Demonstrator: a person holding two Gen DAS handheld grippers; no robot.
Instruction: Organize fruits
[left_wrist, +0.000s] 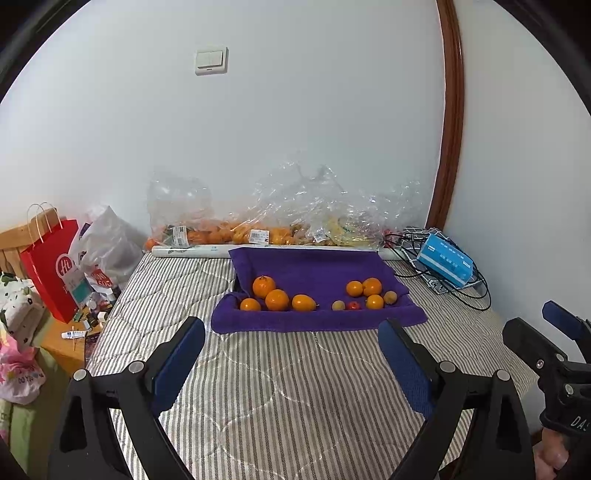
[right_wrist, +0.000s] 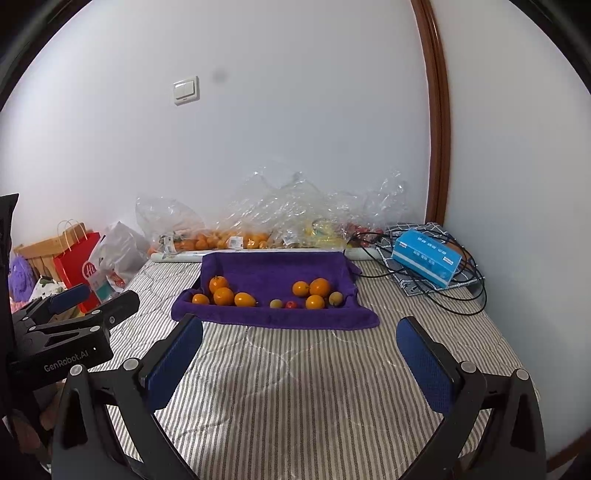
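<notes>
Presently nothing held: left gripper (left_wrist: 291, 363) jaws spread wide, right gripper (right_wrist: 301, 363) jaws likewise spread, both hovering over striped quilt (right_wrist: 295, 398), short of purple towel (left_wrist: 314, 266)

Risks, judged:
- Round fruit on soft, sagging cloth; likely to roll if nudged or pinched off-centre
- Orange cluster (left_wrist: 271, 295) on towel's left part, pieces touching; closing on one may shove neighbours
- Small red fruit (left_wrist: 353, 305) and pale fruit (left_wrist: 338, 305) near towel's front fold, beside right-hand oranges (left_wrist: 367, 291); may slip from wide pads
- Towel liable to drag under a low pass

Beyond towel: clear plastic bags (left_wrist: 288, 206) of fruit against white wall (left_wrist: 295, 110). Right of towel, blue box (left_wrist: 445, 260) on black cables. Left of towel, red paper bag (left_wrist: 51, 266)
</notes>
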